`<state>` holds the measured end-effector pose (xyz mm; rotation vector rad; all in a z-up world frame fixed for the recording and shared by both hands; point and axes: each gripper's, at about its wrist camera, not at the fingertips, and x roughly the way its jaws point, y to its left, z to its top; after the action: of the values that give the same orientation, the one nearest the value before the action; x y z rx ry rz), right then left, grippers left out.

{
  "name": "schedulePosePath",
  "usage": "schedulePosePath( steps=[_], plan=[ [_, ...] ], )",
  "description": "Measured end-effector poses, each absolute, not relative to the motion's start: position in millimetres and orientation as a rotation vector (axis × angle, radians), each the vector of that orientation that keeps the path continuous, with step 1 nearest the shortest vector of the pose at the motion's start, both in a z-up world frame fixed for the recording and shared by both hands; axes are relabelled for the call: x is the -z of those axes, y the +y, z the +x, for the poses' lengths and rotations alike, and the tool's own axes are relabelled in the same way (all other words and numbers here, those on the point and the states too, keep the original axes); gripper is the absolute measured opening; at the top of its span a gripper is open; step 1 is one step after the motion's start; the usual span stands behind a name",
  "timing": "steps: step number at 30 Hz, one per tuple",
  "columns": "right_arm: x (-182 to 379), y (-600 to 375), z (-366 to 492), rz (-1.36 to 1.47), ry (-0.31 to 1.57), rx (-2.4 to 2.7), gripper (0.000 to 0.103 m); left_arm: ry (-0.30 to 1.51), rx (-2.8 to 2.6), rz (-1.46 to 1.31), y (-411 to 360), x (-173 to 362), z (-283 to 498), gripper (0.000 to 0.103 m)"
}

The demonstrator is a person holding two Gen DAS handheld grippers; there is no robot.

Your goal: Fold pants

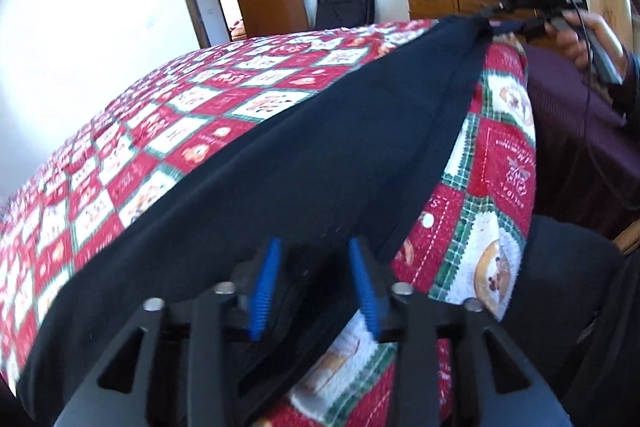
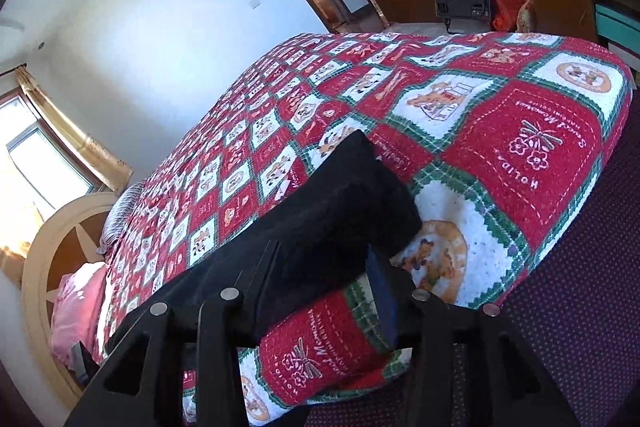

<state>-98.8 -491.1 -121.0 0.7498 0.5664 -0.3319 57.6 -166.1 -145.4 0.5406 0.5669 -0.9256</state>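
Black pants (image 1: 280, 167), stretched along bed edge

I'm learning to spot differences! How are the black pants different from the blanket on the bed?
The pants are plain black; the blanket has red, white and green squares with little pictures. The pants are a long narrow strip; the blanket spreads much wider. The pants lie on top, the blanket underneath. Both are soft cloth.
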Motion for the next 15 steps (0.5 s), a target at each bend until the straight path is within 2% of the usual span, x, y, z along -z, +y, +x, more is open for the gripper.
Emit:
schedulePosePath(
  steps=[7, 8, 9, 10, 11, 12, 15],
  plan=[
    [121, -492, -97, 0.714, 0.559, 0.342, 0.045, 0.583, 0.879, 0.629, -176, 155, 61, 0.053],
    [120, -492, -96, 0.705, 0.556, 0.345, 0.045, 0.598, 0.881, 0.607, -176, 154, 65, 0.044],
    [120, -493, -95, 0.704, 0.549, 0.35, 0.045, 0.612, 0.882, 0.585, -175, 152, 68, 0.022],
    [120, -495, -95, 0.708, 0.542, 0.355, 0.041, 0.624, 0.874, 0.574, -174, 151, 71, 0.011],
    [119, -497, -94, 0.704, 0.536, 0.368, 0.032, 0.628, 0.871, 0.558, -173, 148, 73, 0.01],
    [118, -499, -94, 0.688, 0.535, 0.383, 0.012, 0.621, 0.882, 0.528, -169, 145, 73, 0.006],
    [112, -500, -98, 0.672, 0.514, 0.378, 0.008, 0.596, 0.891, 0.484, -158, 133, 71, 0.004]
  ],
)
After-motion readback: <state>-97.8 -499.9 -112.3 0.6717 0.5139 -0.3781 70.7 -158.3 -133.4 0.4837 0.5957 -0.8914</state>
